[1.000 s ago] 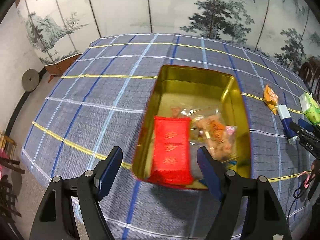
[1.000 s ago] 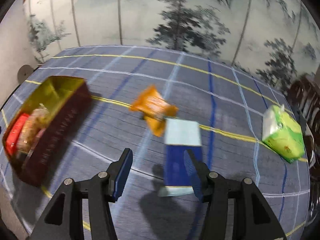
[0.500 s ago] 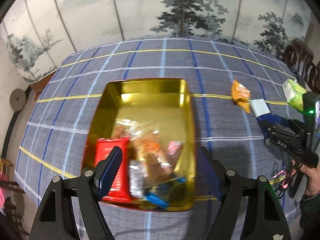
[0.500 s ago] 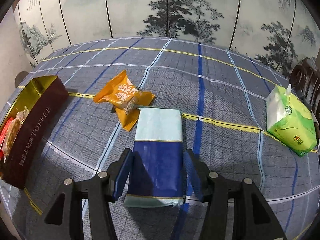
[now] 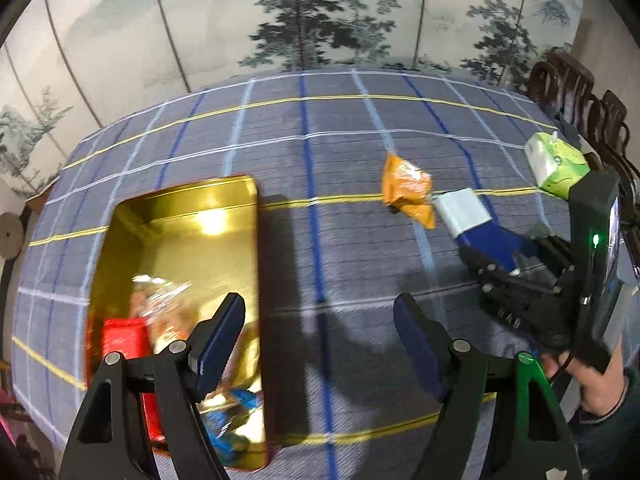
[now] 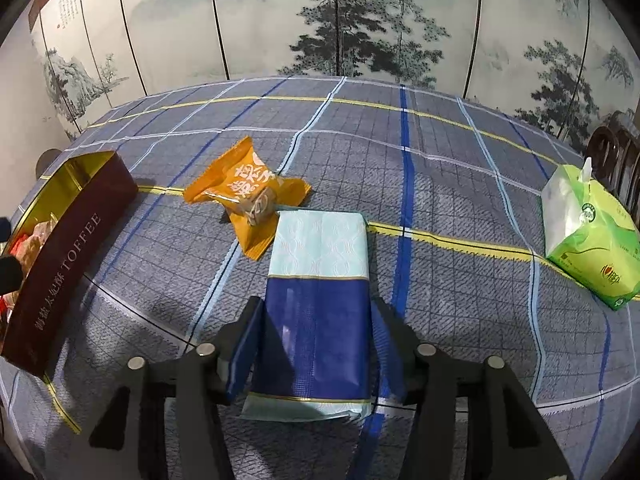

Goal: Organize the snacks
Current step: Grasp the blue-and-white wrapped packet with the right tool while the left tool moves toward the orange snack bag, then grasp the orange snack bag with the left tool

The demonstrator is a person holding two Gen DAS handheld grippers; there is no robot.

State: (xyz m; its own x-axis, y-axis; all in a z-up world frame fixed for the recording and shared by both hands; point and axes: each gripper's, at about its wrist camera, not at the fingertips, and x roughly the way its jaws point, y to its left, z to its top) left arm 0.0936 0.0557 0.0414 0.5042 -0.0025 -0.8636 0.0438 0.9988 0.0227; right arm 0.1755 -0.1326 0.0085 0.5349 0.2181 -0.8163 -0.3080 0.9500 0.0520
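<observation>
- Indoor light is even and moderately bright, falling from above; dark shadows lie on the tabletop [image 5: 340, 128] beneath both grippers.
- A glare spot burns on the gold tin [image 5: 212, 220] floor.
- The tin's snacks [image 5: 160, 320] smear with motion blur; the right wrist view stays sharp.
- Fisheye curvature bends edges, with black corners.
</observation>
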